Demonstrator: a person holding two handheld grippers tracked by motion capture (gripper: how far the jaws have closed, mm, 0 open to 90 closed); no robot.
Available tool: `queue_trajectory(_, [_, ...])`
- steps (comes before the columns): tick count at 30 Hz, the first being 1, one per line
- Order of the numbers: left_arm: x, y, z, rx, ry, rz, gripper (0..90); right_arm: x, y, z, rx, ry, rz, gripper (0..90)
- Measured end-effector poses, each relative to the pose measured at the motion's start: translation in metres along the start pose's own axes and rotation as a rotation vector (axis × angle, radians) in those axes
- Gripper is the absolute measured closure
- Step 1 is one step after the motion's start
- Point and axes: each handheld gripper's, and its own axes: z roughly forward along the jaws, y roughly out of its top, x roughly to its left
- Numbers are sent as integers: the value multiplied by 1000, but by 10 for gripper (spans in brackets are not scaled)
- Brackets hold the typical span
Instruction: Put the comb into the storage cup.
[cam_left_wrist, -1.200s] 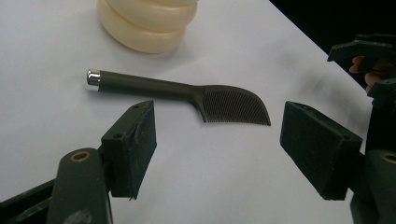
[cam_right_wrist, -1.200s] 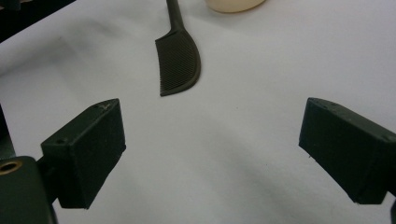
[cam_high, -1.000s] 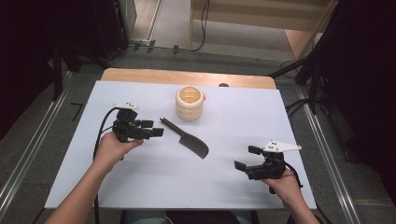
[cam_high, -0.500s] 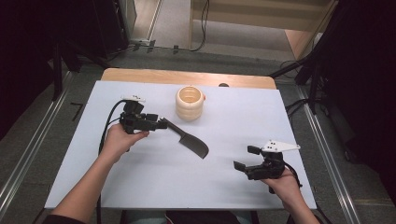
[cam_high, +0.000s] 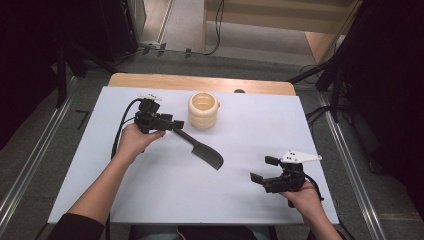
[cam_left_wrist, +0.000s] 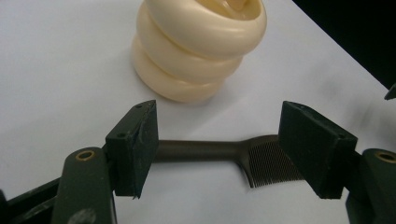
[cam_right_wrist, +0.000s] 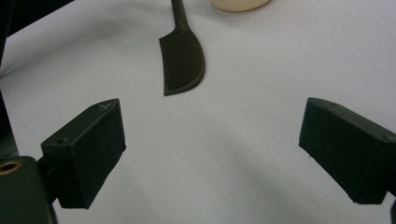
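Observation:
A dark comb (cam_high: 201, 148) with a thin handle lies on the white table (cam_high: 250, 120), its toothed head toward the middle. My left gripper (cam_high: 176, 125) hovers open right over the handle end; in the left gripper view the handle (cam_left_wrist: 201, 150) runs between the two spread jaws, and I cannot tell if either touches it. A cream ribbed holder (cam_high: 203, 110) stands just beyond, also large in the left gripper view (cam_left_wrist: 198, 44). My right gripper (cam_high: 263, 169) rests open near the front right, the comb (cam_right_wrist: 183, 58) ahead of it.
A wooden strip (cam_high: 200, 82) borders the table's far edge. Metal rails (cam_high: 350, 165) run along both sides on the floor, and dark stands and cables crowd the back corners.
My left hand and gripper moved forward and to the right, from left of the comb to over its handle end. The right gripper stayed put.

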Motion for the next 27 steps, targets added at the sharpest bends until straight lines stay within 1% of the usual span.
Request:
queue_trajectory(8, [1,13,14,13,10,14,297,-2,0,-1,-5,1,2,55])
queue_trajectory(13, [3,14,21,8,15,7,305,-1,0,-1,-5,1,2,55])
queue_trajectory(15, [4,13,23,15,23,8,319,-1,0,-2,-5,-1,1,55])
queue_trajectory(16, [4,13,24,20,26,11,343,-1,0,-2,-5,-1,1,55])
queue_trajectory(17, [5,13,25,24,38,12,343,-1,0,-2,-5,-1,1,55])
queue_trajectory(18, [5,12,26,28,42,5,373,-1,0,-2,-6,-1,0,55])
queue_trajectory(19, [5,12,26,31,47,1,433,-1,0,-2,-6,-1,1,55])
queue_trajectory(20, [5,11,27,39,43,8,529,-1,0,-2,-6,-1,1,55])
queue_trajectory(21, [6,10,28,45,45,19,668,-1,0,-2,-6,1,1,55])
queue_trajectory(22, [6,9,29,51,47,23,737,-1,0,-2,-6,1,1,55])
queue_trajectory(23, [6,8,31,57,47,25,831,-1,0,-2,-6,-1,1,55])
queue_trajectory(24, [7,7,33,60,52,29,875,-1,0,-2,-6,0,2,55])
queue_trajectory(25, [7,6,36,66,55,33,900,-1,0,-2,-7,1,4,55])
queue_trajectory(27, [9,3,41,84,57,35,900,-1,0,-2,-9,0,4,55])
